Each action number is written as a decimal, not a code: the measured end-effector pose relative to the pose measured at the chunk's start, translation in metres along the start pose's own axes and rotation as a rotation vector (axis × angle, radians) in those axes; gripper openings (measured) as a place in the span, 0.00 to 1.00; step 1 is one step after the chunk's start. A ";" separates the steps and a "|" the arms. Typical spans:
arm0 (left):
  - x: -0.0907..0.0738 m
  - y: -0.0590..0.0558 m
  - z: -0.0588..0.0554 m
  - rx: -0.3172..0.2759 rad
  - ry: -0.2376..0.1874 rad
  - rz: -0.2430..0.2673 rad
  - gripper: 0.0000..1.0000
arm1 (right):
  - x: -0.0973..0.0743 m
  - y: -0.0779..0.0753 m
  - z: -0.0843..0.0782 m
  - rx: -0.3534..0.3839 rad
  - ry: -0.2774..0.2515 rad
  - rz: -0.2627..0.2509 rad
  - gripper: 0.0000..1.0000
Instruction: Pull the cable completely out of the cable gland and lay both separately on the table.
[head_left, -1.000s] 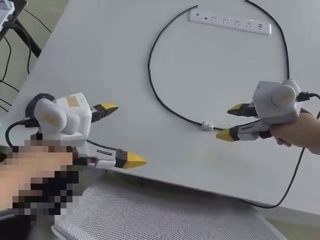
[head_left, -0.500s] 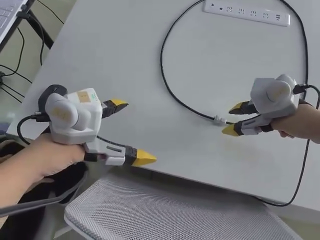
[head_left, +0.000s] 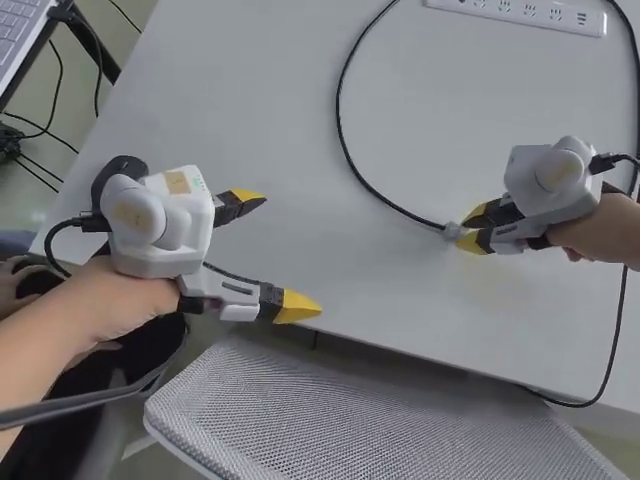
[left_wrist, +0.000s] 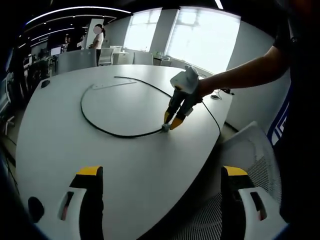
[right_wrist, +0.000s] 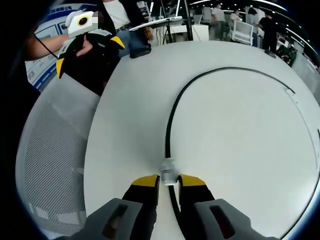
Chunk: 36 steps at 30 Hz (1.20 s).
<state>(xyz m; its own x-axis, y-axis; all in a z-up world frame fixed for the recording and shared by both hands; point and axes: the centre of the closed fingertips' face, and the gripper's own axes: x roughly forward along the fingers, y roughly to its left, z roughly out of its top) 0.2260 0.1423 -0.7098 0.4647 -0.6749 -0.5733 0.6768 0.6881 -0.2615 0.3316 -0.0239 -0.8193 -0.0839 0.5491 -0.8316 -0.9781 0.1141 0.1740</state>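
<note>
In the head view, my right gripper (head_left: 466, 231) is at the right of the frame, low on the white table (head_left: 200, 100). Its jaws are pulled in close and pinch the little white cable gland (head_left: 453, 230). I think I hold it there so the gland cannot slide when the cable gets pulled. The black cable (head_left: 339, 110) loops up from the gland toward the power strip (head_left: 520, 10) at the top. My left gripper (head_left: 272, 252) hangs at the lower left, over the table edge and the chair (head_left: 350, 420). Its jaws are spread wide, with nothing in them.

In the left gripper view, my left gripper (left_wrist: 162, 172) has its jaws far apart at the bottom. In the middle, my right gripper (left_wrist: 172, 121) tips down onto the cable gland (left_wrist: 164, 128), well apart from my left one.

In the right gripper view, my right gripper (right_wrist: 170, 181) has the cable gland (right_wrist: 168, 172) right at its yellow tips. The cable (right_wrist: 168, 130) goes into the gland and comes out between my jaws, so it is not out yet. My left gripper (right_wrist: 89, 54) is at the upper left, free to grab the cable, I guess.
</note>
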 end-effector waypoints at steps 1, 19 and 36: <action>0.000 0.001 0.000 -0.003 -0.001 0.000 0.98 | 0.000 0.000 0.000 0.001 -0.001 0.001 0.10; 0.003 -0.003 0.002 -0.001 -0.010 -0.010 0.97 | -0.008 0.007 0.008 0.011 0.005 -0.008 0.07; 0.024 -0.013 0.043 0.061 -0.059 -0.063 0.96 | -0.052 0.039 0.040 0.000 -0.032 0.028 0.06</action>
<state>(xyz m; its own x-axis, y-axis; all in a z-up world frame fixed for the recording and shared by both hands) 0.2526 0.1059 -0.6865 0.4520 -0.7317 -0.5102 0.7383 0.6278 -0.2463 0.3058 -0.0150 -0.7483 -0.1051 0.5786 -0.8088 -0.9754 0.0983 0.1971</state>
